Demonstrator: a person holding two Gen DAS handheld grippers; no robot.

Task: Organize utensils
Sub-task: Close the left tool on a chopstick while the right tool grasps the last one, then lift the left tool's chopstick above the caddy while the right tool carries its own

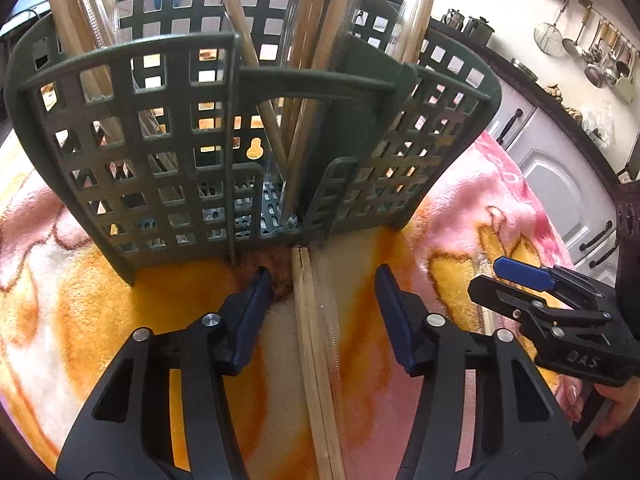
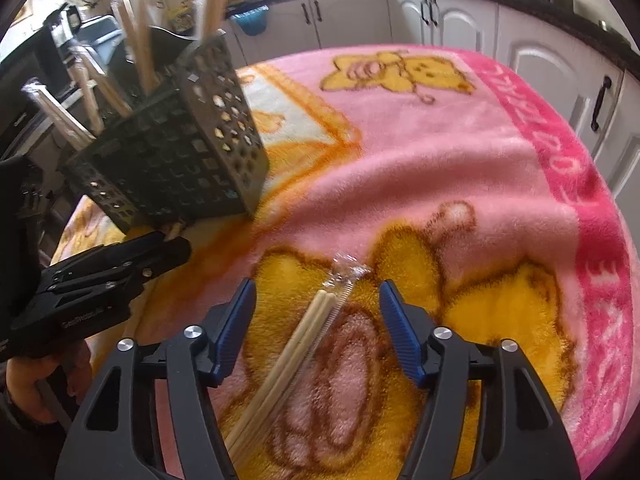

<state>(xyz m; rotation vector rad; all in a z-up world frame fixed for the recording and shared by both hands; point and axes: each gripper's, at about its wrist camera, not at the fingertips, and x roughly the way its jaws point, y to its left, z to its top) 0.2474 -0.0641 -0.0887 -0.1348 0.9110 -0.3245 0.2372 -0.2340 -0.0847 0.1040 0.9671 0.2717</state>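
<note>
A dark green perforated utensil basket (image 1: 168, 152) stands on the blanket and holds several wrapped wooden chopstick pairs (image 1: 308, 40). It also shows in the right wrist view (image 2: 180, 160). My left gripper (image 1: 324, 292) is open, just in front of the basket, with a wrapped chopstick pair (image 1: 316, 352) lying between its fingers on the blanket. My right gripper (image 2: 316, 308) is open over another wrapped chopstick pair (image 2: 296, 348) lying on the blanket. The right gripper also shows in the left wrist view (image 1: 520, 280), and the left gripper in the right wrist view (image 2: 168, 246).
A pink and orange bear-print blanket (image 2: 440, 160) covers the table. White kitchen cabinets (image 2: 460, 20) and a dark countertop run behind it. Ladles and strainers (image 1: 580, 44) hang on the wall at right.
</note>
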